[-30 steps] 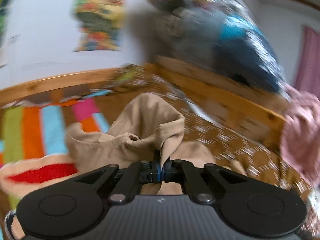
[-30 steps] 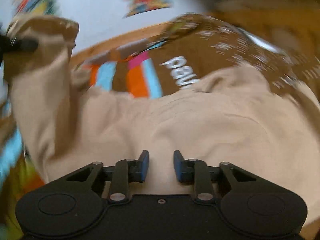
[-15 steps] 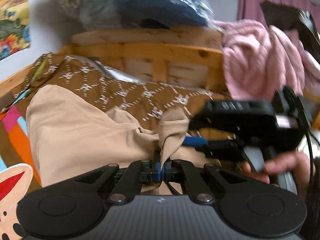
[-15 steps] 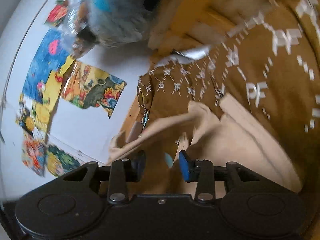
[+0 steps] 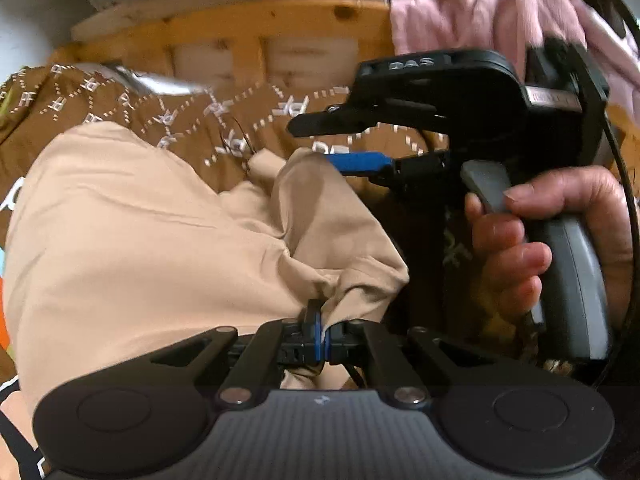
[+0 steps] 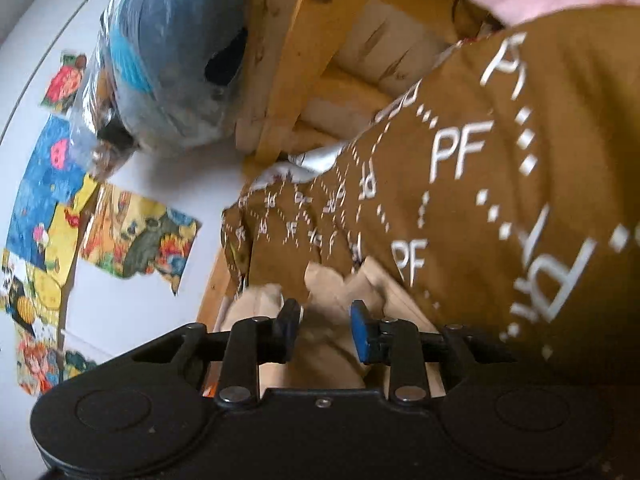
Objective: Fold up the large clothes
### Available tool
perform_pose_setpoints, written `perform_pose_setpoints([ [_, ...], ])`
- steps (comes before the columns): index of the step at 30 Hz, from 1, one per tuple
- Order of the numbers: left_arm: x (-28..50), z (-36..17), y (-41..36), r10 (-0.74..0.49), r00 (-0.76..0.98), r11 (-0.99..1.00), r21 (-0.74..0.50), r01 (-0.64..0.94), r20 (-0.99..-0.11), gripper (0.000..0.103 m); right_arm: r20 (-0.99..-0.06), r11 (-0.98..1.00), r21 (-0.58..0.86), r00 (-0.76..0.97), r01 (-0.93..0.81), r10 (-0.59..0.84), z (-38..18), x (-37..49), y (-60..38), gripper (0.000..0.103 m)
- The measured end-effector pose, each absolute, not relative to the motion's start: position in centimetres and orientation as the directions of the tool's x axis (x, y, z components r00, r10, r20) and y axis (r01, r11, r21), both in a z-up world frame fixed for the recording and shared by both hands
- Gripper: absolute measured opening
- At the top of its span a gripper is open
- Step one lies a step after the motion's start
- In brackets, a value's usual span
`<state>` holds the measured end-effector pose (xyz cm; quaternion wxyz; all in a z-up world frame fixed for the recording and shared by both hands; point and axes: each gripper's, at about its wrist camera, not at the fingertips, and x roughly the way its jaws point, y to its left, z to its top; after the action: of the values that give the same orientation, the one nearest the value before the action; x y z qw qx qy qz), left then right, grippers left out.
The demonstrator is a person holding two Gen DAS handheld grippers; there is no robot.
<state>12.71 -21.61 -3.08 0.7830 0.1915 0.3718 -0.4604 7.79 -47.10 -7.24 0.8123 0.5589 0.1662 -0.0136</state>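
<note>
A large tan garment point(image 5: 140, 240) lies spread on a brown patterned bedspread point(image 5: 100, 100). My left gripper point(image 5: 323, 336) is shut on a bunched fold at the garment's right edge. In the left wrist view my right gripper point(image 5: 320, 142) lies on its side just beyond, held by a person's hand point(image 5: 520, 232). Its blue fingertip point(image 5: 360, 162) touches a raised corner of the cloth. In the right wrist view the right gripper point(image 6: 326, 322) has its jaws apart and closing, with a fold of the tan garment point(image 6: 320, 284) between them and the pads not pressing on it.
A wooden bed frame point(image 5: 240, 20) stands right behind the garment. A pink blanket point(image 5: 460, 0) hangs over it at the right. A blue bundle in clear plastic point(image 6: 172, 60) rests on the frame, beside a white wall with colourful posters point(image 6: 136, 236).
The left gripper has swung right and down with the cloth still in it. The right gripper rolled onto its side, came to the garment's corner by the bed frame, and its jaws widened.
</note>
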Motion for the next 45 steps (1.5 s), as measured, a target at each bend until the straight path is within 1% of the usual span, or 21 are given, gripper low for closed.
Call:
perform_pose_setpoints([
  [2,12.8,-3.2,-21.7,-0.575,0.303,0.508,-0.041,0.861,-0.76,0.0,-0.314,0.419,0.88,0.935,0.222,0.163,-7.2,8.1,-47.1,0.04],
  [5,12.9,-3.3,-21.3,-0.581,0.302,0.517,-0.056,0.854,-0.756,0.0,-0.432,0.511,0.806,0.887,0.3,0.161,-7.4,9.6,-46.5,0.039],
  [8,12.4,-3.1,-21.0,-0.595,0.316,0.513,-0.046,0.857,-0.738,0.0,-0.453,0.572,0.768,0.876,0.289,0.166,-6.9,10.0,-46.0,0.037],
  [10,12.0,-2.4,-21.0,-0.629,0.317,0.5,-0.058,0.864,-0.71,0.0,-0.437,0.625,0.735,0.888,0.262,0.143,-6.5,10.1,-45.5,0.016],
  [13,11.8,-1.9,-21.3,-0.66,0.314,0.48,-0.061,0.875,-0.682,0.0,-0.362,0.755,0.637,0.925,0.155,0.117,-4.6,10.6,-44.2,0.007],
  [15,12.1,-2.5,-22.1,-0.645,0.312,0.48,-0.053,0.876,-0.698,0.0,-0.321,0.82,0.567,0.938,0.081,0.129,-3.2,11.1,-43.5,0.006],
  [17,12.5,-4.1,-22.7,-0.624,0.301,0.481,-0.05,0.876,-0.721,0.0,-0.326,0.856,0.513,0.937,0.063,0.126,-2.9,11.7,-43.4,0.006],
  [23,12.1,-6.5,-23.6,-0.607,0.346,0.461,0.038,0.887,-0.716,0.005,-0.467,0.852,0.482,0.882,0.202,0.055,-6.1,13.4,-45.0,0.007],
  [24,11.7,-6.5,-23.6,-0.607,0.351,0.453,0.053,0.89,-0.713,0.01,-0.474,0.852,0.482,0.879,0.207,0.055,-6.3,13.4,-45.1,0.008],
  [25,11.3,-6.2,-23.6,-0.61,0.357,0.446,0.066,0.893,-0.707,0.021,-0.476,0.854,0.476,0.878,0.212,0.047,-6.5,13.5,-45.1,0.009],
  [26,11.0,-5.9,-23.6,-0.614,0.358,0.44,0.071,0.895,-0.704,0.028,-0.478,0.858,0.467,0.877,0.213,0.042,-6.5,13.5,-45.0,0.009],
  [27,10.7,-5.5,-23.3,-0.624,0.346,0.429,0.064,0.901,-0.701,0.042,-0.478,0.865,0.455,0.878,0.214,0.035,-6.6,13.5,-45.1,0.01],
  [28,10.2,-5.0,-23.1,-0.638,0.339,0.422,0.055,0.905,-0.691,0.051,-0.478,0.871,0.442,0.878,0.213,0.028,-6.6,13.5,-44.9,0.01],
  [32,9.2,-2.6,-20.8,-0.691,0.326,0.429,-0.003,0.903,-0.646,0.058,-0.471,0.87,0.445,0.882,0.214,0.024,-6.6,13.6,-44.9,0.01],
  [34,9.4,-1.1,-18.9,-0.718,0.328,0.461,-0.066,0.885,-0.613,0.067,-0.469,0.869,0.445,0.883,0.215,0.022,-6.7,13.6,-44.9,0.01],
  [38,11.0,1.5,-14.8,-0.714,0.423,0.606,-0.188,0.773,-0.558,0.077,-0.464,0.871,0.437,0.886,0.225,0.005,-6.3,13.0,-45.2,0.013],
  [40,12.5,2.2,-12.9,-0.669,0.501,0.698,-0.234,0.677,-0.549,0.088,-0.451,0.875,0.429,0.892,0.226,-0.009,-5.8,12.5,-45.1,0.022],
  [41,13.0,2.5,-12.1,-0.63,0.549,0.748,-0.24,0.618,-0.55,0.091,-0.443,0.879,0.418,0.896,0.23,-0.024,-5.6,12.3,-45.0,0.025],
  [42,13.8,2.6,-11.3,-0.576,0.601,0.801,-0.238,0.549,-0.553,0.097,-0.43,0.886,0.4,0.902,0.233,-0.042,-5.2,11.9,-44.8,0.035],
  [43,14.5,2.5,-10.7,-0.526,0.639,0.841,-0.231,0.49,-0.562,0.099,-0.418,0.894,0.382,0.907,0.234,-0.059,-4.9,11.6,-44.5,0.046],
  [45,16.0,2.2,-9.9,-0.438,0.672,0.895,-0.22,0.388,-0.597,0.099,-0.394,0.909,0.361,0.918,0.209,-0.055,-4.1,11.1,-43.7,0.057],
])
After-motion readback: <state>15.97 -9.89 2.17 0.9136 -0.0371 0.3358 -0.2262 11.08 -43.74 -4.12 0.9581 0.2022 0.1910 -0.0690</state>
